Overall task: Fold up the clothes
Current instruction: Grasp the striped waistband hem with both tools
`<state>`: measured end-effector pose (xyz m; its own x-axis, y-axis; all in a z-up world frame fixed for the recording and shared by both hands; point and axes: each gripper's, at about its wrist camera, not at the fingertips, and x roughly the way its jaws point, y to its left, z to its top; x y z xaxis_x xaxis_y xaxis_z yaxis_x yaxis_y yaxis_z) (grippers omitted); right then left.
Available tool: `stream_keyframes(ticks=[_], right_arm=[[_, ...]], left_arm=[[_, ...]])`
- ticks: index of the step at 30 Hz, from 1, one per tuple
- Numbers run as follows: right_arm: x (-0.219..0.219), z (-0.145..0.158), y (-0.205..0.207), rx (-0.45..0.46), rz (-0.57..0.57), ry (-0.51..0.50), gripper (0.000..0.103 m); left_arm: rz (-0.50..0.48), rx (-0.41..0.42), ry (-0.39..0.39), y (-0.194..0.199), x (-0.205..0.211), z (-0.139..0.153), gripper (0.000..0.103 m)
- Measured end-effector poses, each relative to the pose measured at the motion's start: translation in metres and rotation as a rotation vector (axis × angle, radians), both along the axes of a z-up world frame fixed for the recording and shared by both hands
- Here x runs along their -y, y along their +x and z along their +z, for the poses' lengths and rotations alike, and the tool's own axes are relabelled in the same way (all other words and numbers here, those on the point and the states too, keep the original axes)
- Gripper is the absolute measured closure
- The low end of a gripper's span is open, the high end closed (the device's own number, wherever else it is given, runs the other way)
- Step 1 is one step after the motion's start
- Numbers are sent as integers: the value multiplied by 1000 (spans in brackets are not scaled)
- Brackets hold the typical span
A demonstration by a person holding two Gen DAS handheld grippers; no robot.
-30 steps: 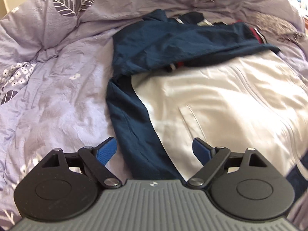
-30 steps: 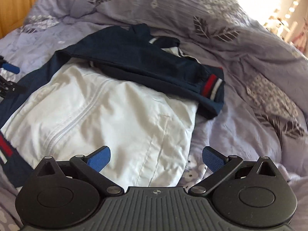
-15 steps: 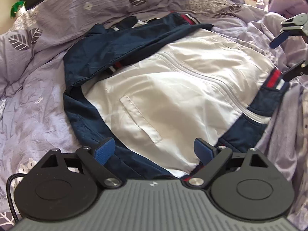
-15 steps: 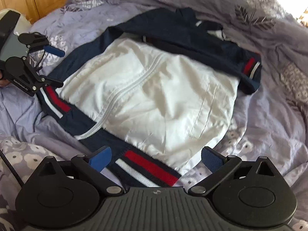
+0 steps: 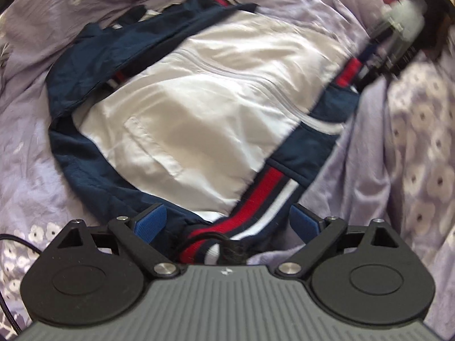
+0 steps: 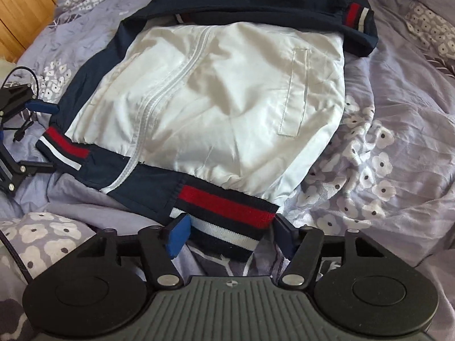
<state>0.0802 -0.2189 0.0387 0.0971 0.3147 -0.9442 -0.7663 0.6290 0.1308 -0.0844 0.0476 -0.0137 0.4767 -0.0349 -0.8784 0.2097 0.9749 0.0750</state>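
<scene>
Lying flat — jacket (image 6: 216,99), white front, navy sleeves.

Readable text: none is showing in either view.
Left tool (image 5: 227,221) body: a small pale emblem, too small to read.
Right tool (image 6: 227,234) body: the same.

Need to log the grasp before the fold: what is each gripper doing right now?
Left gripper: open wide, jacket hem between its jaws, not pinched.
Right gripper: jaws have just been closing around the striped hem band; a firm grip cannot be told.
</scene>
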Motion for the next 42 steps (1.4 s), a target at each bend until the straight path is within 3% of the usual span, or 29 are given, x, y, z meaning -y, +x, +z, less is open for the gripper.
stream_keyframes(ticks=[3, 12, 20, 25, 28, 31, 35, 39, 42], right_arm=[[9, 1, 8, -24, -73, 45, 56], [14, 31, 16, 48, -141, 232, 86], [-3, 53, 36, 97, -203, 358, 92], [-6, 78, 51, 119, -243, 449, 93], [-13, 94, 64, 193, -241, 466, 93], [-25, 109, 83, 278, -241, 494, 93], [-46, 115, 122, 388, -270, 532, 93], [-76, 111, 176, 484, -340, 563, 95], [-93, 98, 218, 508, -385, 563, 95]], left_arm=[[4, -9, 96, 1, 9, -8, 7], [69, -25, 110, 2, 1, -10, 5], [8, -11, 160, 0, 15, -12, 6], [174, 116, 192, 13, -14, 4, 6], [290, 221, 211, 33, -42, 23, 6], [338, 311, 285, 59, -62, 38, 6], [411, 374, 354, 110, -86, 50, 6], [525, 394, 321, 166, -125, 55, 6], [616, 380, 193, 210, -166, 55, 6]])
